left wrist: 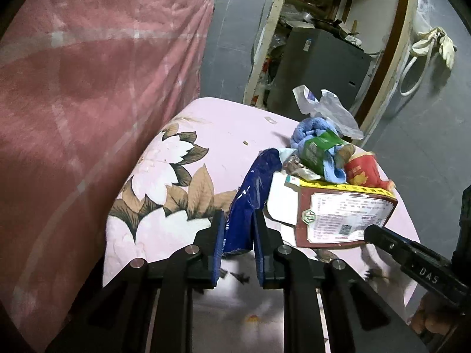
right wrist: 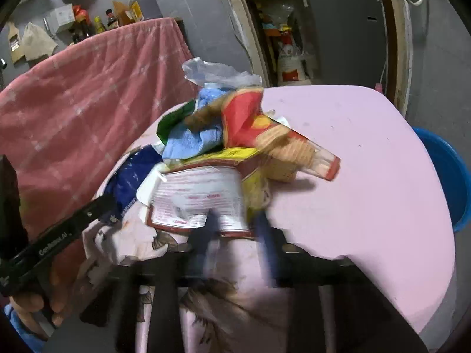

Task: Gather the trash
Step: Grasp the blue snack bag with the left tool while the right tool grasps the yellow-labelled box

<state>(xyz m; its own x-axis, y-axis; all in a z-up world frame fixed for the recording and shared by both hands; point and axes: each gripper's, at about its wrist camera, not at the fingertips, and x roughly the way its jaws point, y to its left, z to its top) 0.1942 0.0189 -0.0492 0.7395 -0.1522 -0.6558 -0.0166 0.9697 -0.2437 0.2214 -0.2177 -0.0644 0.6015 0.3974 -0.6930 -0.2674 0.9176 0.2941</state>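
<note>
A heap of trash lies on a pink flowered tablecloth [left wrist: 164, 176]. It holds a dark blue wrapper [left wrist: 253, 188], a white packet with a red border [left wrist: 344, 214], a red snack bag [left wrist: 362, 170], a green packet [left wrist: 318, 150], a crumpled light blue rag [left wrist: 309, 126] and a clear plastic bag [left wrist: 326, 106]. My left gripper [left wrist: 237, 229] is shut on the blue wrapper's lower end. In the right wrist view my right gripper [right wrist: 235, 226] is blurred, its fingers pinched on the lower edge of the red-bordered packet [right wrist: 197, 200]. The red snack bag [right wrist: 250, 120] tops the pile there.
A pink checked blanket [left wrist: 88, 88] hangs close on the left. A blue tub [right wrist: 447, 176] stands below the table's right edge. Behind the table is a doorway with a grey cabinet [left wrist: 321, 64]. Bottles and boxes [right wrist: 97, 20] line a shelf beyond the blanket.
</note>
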